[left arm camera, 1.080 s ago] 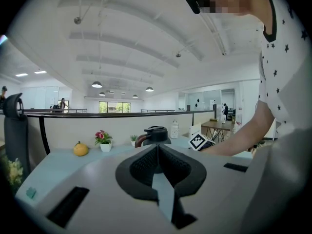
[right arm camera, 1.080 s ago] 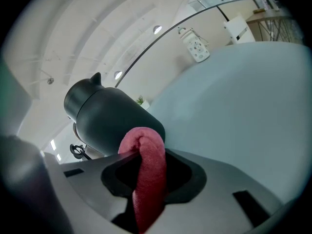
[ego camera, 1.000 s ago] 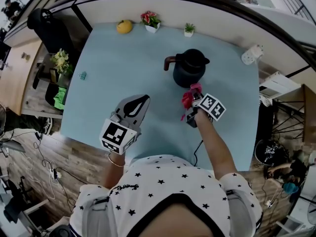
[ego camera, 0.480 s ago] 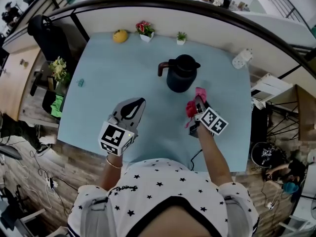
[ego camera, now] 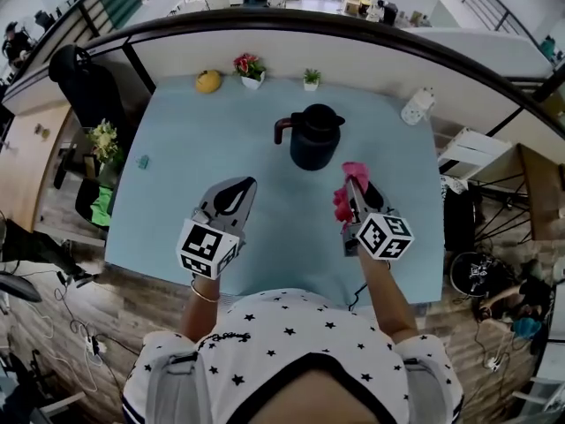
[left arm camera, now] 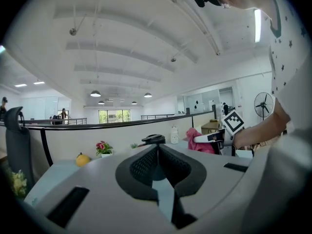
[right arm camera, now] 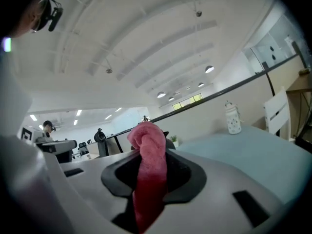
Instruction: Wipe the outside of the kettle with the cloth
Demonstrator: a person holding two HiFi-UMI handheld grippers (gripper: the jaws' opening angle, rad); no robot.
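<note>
Since the earlier frames we have drawn the right hand-held gripper point(ego camera: 355, 184) back from the kettle point(ego camera: 314, 138). It was close against the kettle's lower wall and now stands clear of it, nearer the person. The left hand-held gripper point(ego camera: 240, 186) has kept its place.

We see the black kettle upright on the pale blue worktop point(ego camera: 177, 184), towards its far side, with its handle to the left in the head view. The right hand-held gripper's jaws are closed on the pink cloth point(right arm camera: 148, 174). A folded lump of the cloth rises above the jaw tips and the rest hangs down between the pads. In the right gripper view the cloth covers most of the kettle behind it.

The left hand-held gripper hovers over the near left part of the worktop, well apart from the kettle. Its jaws are brought together at the tips with nothing between them.

Along the far edge we note a yellow fruit point(ego camera: 208, 80), a flower pot point(ego camera: 251, 67) and a small green plant point(ego camera: 311, 79). A white jar point(ego camera: 413, 109) stands towards the right corner.
</note>
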